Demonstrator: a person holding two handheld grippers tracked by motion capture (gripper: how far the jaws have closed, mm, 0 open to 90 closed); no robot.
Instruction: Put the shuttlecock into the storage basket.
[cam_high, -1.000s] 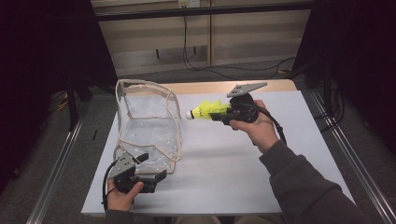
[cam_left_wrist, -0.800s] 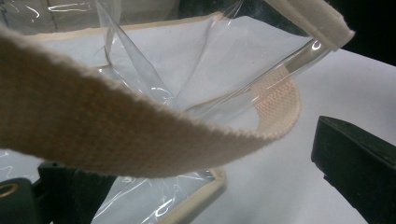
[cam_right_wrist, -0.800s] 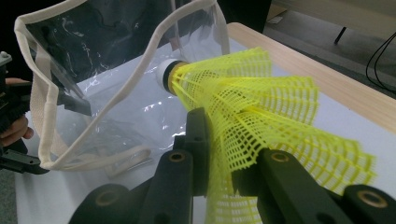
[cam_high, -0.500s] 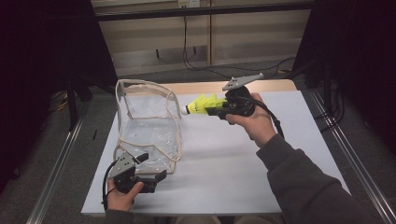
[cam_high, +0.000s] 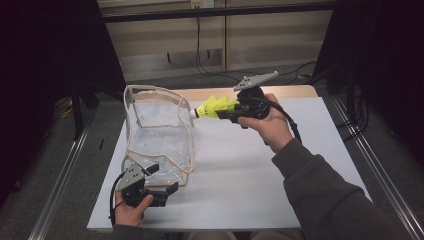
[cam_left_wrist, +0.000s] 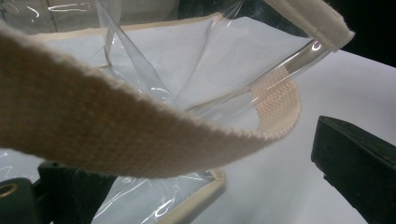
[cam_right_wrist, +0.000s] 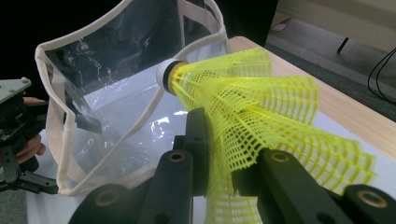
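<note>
step: carrying shuttlecock (cam_high: 216, 106) to clear bag (cam_high: 159, 131)
right gripper (cam_high: 231, 112): clenched on the skirt, cork just short of bag mouth
left gripper (cam_high: 156, 178): at bag's near rim; grip cannot tell
next: push forward past rim, release inside

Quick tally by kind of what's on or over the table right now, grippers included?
Yellow shuttlecock: 1
Clear bag with cream trim: 1
Grippers: 2, left gripper, right gripper
White table mat: 1
Total: 5

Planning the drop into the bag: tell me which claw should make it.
Right. The right claw is shut on the yellow shuttlecock, its cork tip near the clear bag's rim. The left claw sits at the bag's near edge, likely steadying it.
</note>
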